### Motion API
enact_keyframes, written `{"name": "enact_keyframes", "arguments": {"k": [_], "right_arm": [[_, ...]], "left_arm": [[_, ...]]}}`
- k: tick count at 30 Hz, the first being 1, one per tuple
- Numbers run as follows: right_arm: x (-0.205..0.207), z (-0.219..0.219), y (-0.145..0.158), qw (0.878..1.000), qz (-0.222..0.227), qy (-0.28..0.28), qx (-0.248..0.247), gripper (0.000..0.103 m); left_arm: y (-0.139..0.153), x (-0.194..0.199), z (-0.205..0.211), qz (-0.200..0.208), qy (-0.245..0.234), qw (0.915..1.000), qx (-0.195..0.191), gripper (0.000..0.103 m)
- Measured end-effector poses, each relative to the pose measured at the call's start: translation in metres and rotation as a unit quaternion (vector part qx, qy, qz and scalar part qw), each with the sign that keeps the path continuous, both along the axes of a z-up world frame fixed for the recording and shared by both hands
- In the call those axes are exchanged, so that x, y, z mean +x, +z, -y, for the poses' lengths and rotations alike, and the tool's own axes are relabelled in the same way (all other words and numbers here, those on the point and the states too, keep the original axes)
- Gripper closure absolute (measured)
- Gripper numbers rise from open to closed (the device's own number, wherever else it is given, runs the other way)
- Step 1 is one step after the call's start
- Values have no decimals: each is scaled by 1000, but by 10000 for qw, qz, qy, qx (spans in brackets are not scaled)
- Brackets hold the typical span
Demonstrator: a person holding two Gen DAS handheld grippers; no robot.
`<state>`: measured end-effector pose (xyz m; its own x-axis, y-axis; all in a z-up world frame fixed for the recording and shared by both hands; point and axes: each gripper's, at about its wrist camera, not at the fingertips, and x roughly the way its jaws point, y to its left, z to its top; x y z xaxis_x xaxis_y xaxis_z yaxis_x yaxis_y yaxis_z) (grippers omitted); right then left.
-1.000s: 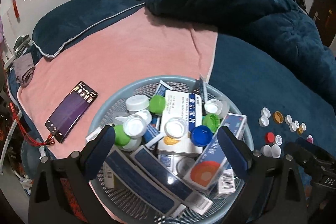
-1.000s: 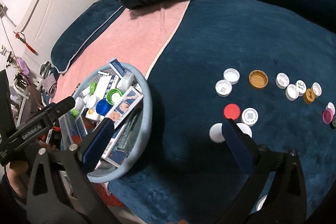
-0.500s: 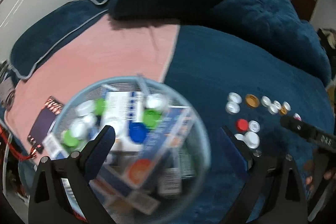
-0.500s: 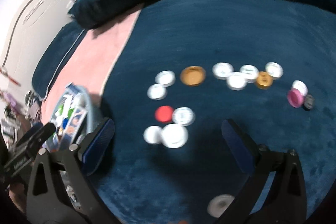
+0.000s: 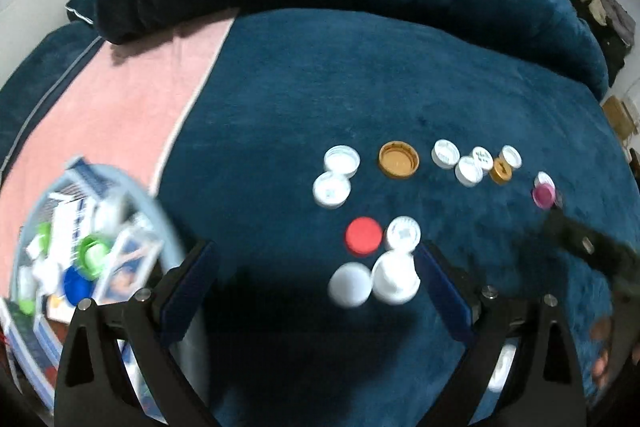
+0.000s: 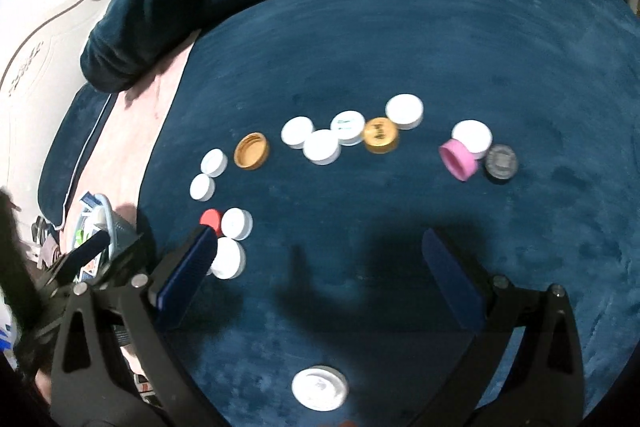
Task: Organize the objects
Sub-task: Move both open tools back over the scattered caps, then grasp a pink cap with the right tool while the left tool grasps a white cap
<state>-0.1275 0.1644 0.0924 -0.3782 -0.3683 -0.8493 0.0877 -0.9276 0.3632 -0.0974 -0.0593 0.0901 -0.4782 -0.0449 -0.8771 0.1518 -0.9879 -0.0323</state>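
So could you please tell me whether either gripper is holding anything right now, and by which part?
Nothing is held. The left gripper and right gripper are both open above the blue blanket, with only blanket between their fingers; the bottle caps lie loose.

1. Left claw [image 5: 316,279]: jaws spread wide, nothing between the 2 blue pads [image 5: 188,291], pointing forward and down.
2. Right claw [image 6: 320,275]: jaws also spread wide, empty, 2 blue pads [image 6: 186,281] angled outward, pointing forward and down.
3. Left wrist view: right claw's black finger [image 5: 588,247] enters from the right edge, blurred.
4. Right wrist view: left claw's blue-tipped finger [image 6: 86,251] shows at the left edge, low, blurred.
5. Bare fingertips [image 5: 600,347] of a hand visible at lower right of left view; grip unclear.
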Motion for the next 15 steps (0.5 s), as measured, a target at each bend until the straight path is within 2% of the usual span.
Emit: {"name": "enact_keyframes", "arguments": {"k": [3,4,5,12,15], "right_arm": [[-2,-10,-2,10000,22,-73,-52,0],[-3,-14,-2,9999,37,-107,-76,0],[-5,-19,-3,9998,50,-159,-101,0],[-18,-54,-9,9984,76,-534,-171,0],[-26,-70,-12,9970,85,-750,-151,0]], "left_arm": [[-18,-21,-7,134,74,9998,-87,5],[-23,-27,-9,180,109,9997,-109,7],[-30,-35,-11,233,163,9995,-135,12],[-67,-63,-7,556,509,9969,-228,19],[-77,-67,-1,567,586,9966,-124,31]]}}
